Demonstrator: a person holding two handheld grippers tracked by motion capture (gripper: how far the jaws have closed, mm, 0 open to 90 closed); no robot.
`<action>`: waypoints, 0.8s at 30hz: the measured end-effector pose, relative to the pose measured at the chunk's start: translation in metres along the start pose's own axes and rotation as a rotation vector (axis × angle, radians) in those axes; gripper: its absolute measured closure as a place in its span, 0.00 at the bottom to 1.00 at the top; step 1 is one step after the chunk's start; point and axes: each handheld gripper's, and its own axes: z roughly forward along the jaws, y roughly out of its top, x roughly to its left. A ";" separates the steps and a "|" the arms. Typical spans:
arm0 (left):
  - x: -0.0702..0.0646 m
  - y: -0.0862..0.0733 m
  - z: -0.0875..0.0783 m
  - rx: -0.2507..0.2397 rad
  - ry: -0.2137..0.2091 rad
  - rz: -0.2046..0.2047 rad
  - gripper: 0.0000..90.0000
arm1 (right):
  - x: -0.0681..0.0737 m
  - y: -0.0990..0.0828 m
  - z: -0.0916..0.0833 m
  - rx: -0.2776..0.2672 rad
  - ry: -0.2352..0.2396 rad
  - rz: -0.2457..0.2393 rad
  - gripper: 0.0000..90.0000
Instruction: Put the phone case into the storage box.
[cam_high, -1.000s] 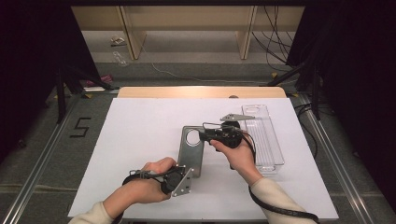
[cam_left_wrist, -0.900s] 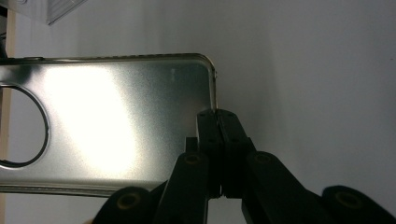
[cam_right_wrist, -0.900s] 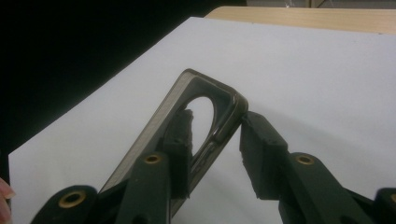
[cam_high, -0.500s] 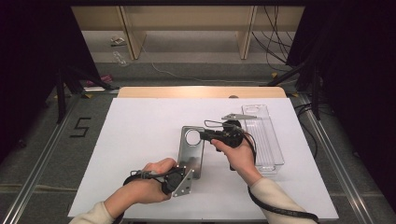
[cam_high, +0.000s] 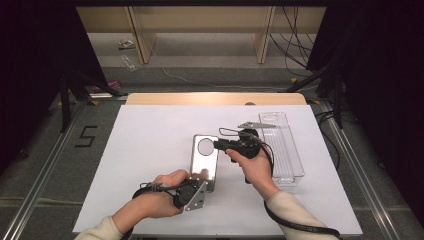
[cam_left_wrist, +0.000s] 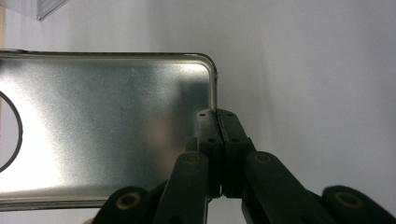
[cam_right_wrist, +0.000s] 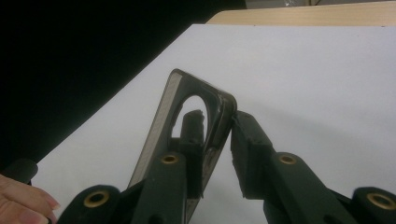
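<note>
A shiny metal plate (cam_high: 205, 162) with a round hole near its far end sits at the middle of the white table. My left gripper (cam_high: 207, 183) is shut on the rim at its near right corner; in the left gripper view the jaws (cam_left_wrist: 217, 114) pinch the raised edge of the plate (cam_left_wrist: 116, 126). My right gripper (cam_high: 216, 145) comes in from the right at the far end, beside the hole. In the right gripper view its jaws (cam_right_wrist: 219, 119) straddle the plate's (cam_right_wrist: 161, 126) rim, one inside by the hole and one outside, pressed against it.
A clear plastic tray (cam_high: 282, 145) lies lengthwise just right of the right hand. The white mat (cam_high: 145, 145) has open room to the left and far side. A wooden strip (cam_high: 215, 98) marks the far table edge.
My left hand has edged slightly forward and right at the plate's near corner. The right hand and the plate have hardly moved.
</note>
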 end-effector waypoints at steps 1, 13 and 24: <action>0.000 0.000 0.000 0.003 0.004 0.003 0.98 | 0.000 0.000 -0.001 -0.002 0.001 0.005 0.85; 0.003 -0.005 0.001 0.007 0.034 -0.022 0.98 | 0.011 0.003 -0.007 -0.067 0.032 0.035 0.93; 0.004 -0.006 0.001 -0.035 0.058 -0.075 0.97 | 0.012 0.005 -0.011 -0.093 0.025 0.045 0.93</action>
